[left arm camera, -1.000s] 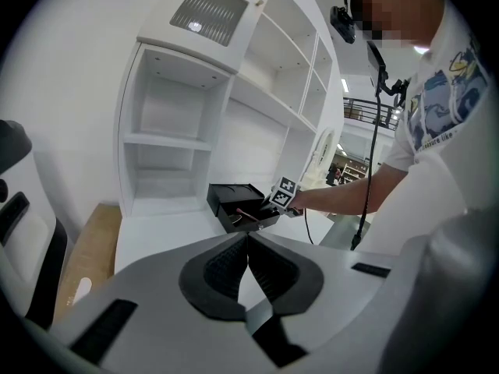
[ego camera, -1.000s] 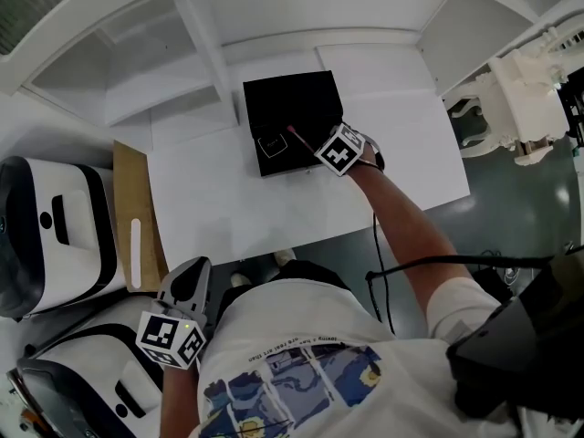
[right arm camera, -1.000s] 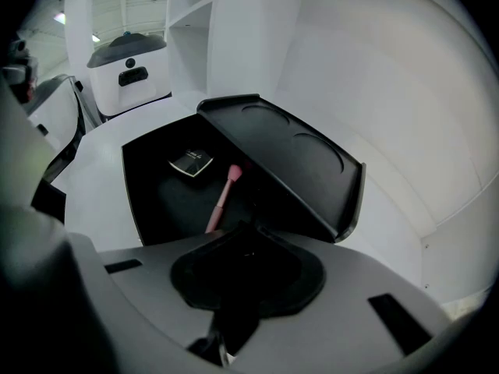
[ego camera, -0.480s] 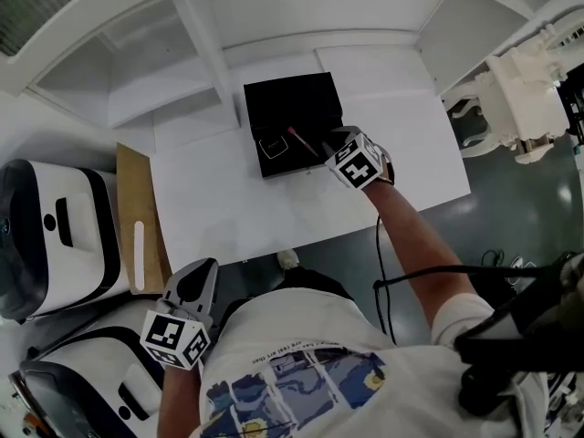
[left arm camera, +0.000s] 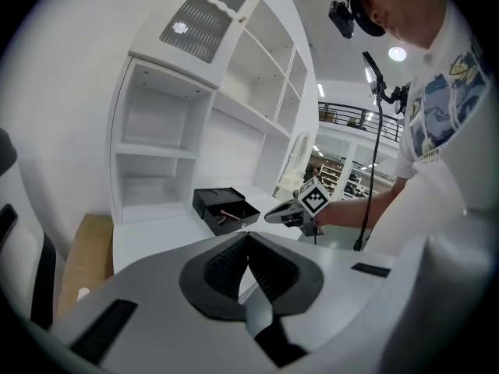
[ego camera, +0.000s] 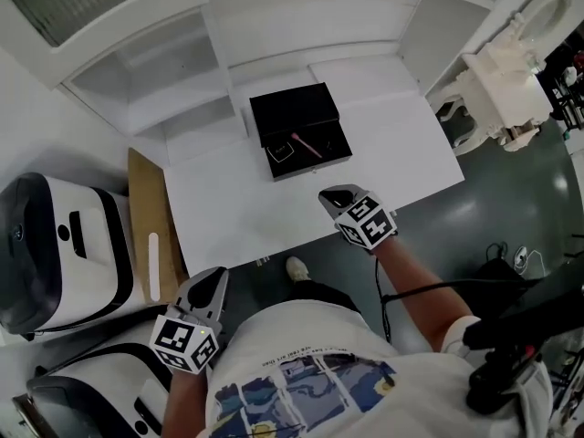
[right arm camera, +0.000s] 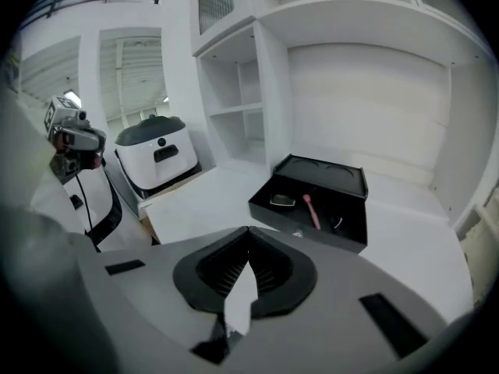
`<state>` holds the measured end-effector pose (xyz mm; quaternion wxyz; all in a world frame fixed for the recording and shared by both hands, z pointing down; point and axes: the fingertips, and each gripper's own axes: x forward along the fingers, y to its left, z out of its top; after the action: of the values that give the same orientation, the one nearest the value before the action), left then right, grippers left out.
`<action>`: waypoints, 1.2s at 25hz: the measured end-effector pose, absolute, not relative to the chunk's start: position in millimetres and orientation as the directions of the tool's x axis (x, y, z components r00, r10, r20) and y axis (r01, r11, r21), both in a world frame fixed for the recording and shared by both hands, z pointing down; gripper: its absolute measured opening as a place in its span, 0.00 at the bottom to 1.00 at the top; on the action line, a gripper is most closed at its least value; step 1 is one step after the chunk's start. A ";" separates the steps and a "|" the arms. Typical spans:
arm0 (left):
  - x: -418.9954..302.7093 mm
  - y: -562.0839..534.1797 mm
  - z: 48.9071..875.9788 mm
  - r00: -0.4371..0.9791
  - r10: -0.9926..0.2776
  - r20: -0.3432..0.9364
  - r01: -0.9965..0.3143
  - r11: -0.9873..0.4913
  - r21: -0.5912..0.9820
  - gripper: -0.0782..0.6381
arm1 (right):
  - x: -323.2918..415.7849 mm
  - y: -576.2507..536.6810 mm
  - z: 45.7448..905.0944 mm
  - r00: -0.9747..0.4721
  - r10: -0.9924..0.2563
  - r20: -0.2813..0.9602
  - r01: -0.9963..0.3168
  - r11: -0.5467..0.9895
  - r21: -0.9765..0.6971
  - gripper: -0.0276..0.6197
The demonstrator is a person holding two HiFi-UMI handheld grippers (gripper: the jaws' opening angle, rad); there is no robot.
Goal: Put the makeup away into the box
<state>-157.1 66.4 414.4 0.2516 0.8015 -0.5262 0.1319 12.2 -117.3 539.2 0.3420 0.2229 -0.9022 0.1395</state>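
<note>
Left gripper (ego camera: 215, 276) and right gripper (ego camera: 328, 195) are closed, empty; the slanted pink stick (ego camera: 306, 144) may jam the black box (ego camera: 294, 110) lid on closing

A white shelf unit (ego camera: 146, 89) stands behind the white table (ego camera: 237, 213). A brown board (ego camera: 146, 199) and two black-and-white machines (ego camera: 55, 245) sit left of the table.

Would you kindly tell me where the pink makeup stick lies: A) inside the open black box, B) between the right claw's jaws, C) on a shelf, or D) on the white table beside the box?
A: the head view and the right gripper view both show the pink makeup stick lying inside the open black box.
</note>
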 end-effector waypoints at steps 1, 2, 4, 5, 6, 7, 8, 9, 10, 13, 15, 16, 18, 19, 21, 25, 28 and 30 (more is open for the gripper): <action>-158.4 72.7 412.9 0.420 -0.776 0.471 -0.906 -0.331 0.264 0.13 | 9.5 -102.4 537.4 -0.675 -0.304 0.672 -0.500 0.858 -0.114 0.08; -160.1 79.5 411.2 0.428 -0.775 0.465 -0.902 -0.340 0.265 0.13 | 6.3 -87.8 535.2 -0.683 -0.300 0.665 -0.501 0.856 -0.129 0.08; -164.1 95.4 408.9 0.442 -0.771 0.458 -0.896 -0.353 0.271 0.13 | -0.9 -58.3 530.0 -0.699 -0.289 0.655 -0.498 0.853 -0.155 0.08; -166.1 103.7 408.7 0.448 -0.769 0.456 -0.893 -0.358 0.274 0.13 | -4.4 -43.8 527.4 -0.705 -0.283 0.650 -0.494 0.854 -0.163 0.08; -168.0 111.6 409.1 0.453 -0.767 0.454 -0.890 -0.364 0.275 0.13 | -7.8 -30.5 524.5 -0.711 -0.280 0.645 -0.488 0.857 -0.166 0.08; -169.6 118.8 409.6 0.459 -0.766 0.451 -0.887 -0.370 0.275 0.13 | -10.8 -18.6 521.4 -0.716 -0.281 0.638 -0.483 0.860 -0.163 0.08; -170.9 125.8 409.8 0.465 -0.765 0.446 -0.884 -0.378 0.275 0.13 | -13.3 -7.9 518.0 -0.721 -0.286 0.631 -0.480 0.863 -0.158 0.08; -171.9 132.8 409.6 0.471 -0.764 0.441 -0.881 -0.385 0.275 0.13 | -15.4 2.3 514.5 -0.725 -0.291 0.624 -0.480 0.864 -0.154 0.08; -172.7 140.2 409.2 0.477 -0.763 0.436 -0.878 -0.391 0.276 0.13 | -17.3 12.6 511.0 -0.729 -0.296 0.617 -0.480 0.864 -0.152 0.08; -175.1 163.5 409.5 0.492 -0.758 0.428 -0.870 -0.407 0.278 0.13 | -24.8 45.1 503.5 -0.741 -0.301 0.600 -0.476 0.866 -0.152 0.08; -176.0 179.0 410.1 0.501 -0.755 0.423 -0.865 -0.418 0.278 0.13 | -30.2 66.1 499.1 -0.749 -0.301 0.590 -0.468 0.871 -0.150 0.08; -175.9 187.0 409.5 0.505 -0.754 0.420 -0.863 -0.422 0.279 0.13 | -32.3 76.3 496.1 -0.753 -0.299 0.586 -0.462 0.874 -0.147 0.08; -174.4 202.9 407.1 0.511 -0.753 0.414 -0.859 -0.427 0.283 0.13 | -35.1 96.5 491.7 -0.759 -0.289 0.584 -0.448 0.882 -0.145 0.08; -173.3 210.5 406.5 0.514 -0.753 0.412 -0.857 -0.428 0.286 0.13 | -35.5 106.3 491.4 -0.759 -0.282 0.587 -0.441 0.886 -0.146 0.08; -172.0 223.9 407.4 0.517 -0.752 0.408 -0.855 -0.428 0.293 0.13 | -34.8 123.1 492.6 -0.756 -0.274 0.595 -0.434 0.890 -0.142 0.08; -173.7 242.4 409.1 0.518 -0.754 0.404 -0.854 -0.428 0.296 0.13 | -34.6 144.0 489.2 -0.753 -0.280 0.595 -0.432 0.893 -0.126 0.08; -178.0 251.8 408.9 0.513 -0.760 0.399 -0.857 -0.426 0.290 0.13 | -38.7 154.9 486.0 -0.758 -0.284 0.587 -0.427 0.896 -0.117 0.08; -181.3 255.9 409.3 0.508 -0.765 0.395 -0.860 -0.420 0.290 0.13 | -43.3 160.5 483.7 -0.763 -0.284 0.581 -0.420 0.901 -0.111 0.08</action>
<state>-181.3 255.9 409.3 0.2324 0.8366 -0.4855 0.1014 -43.3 160.5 483.7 0.2880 0.1889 -0.9314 0.1179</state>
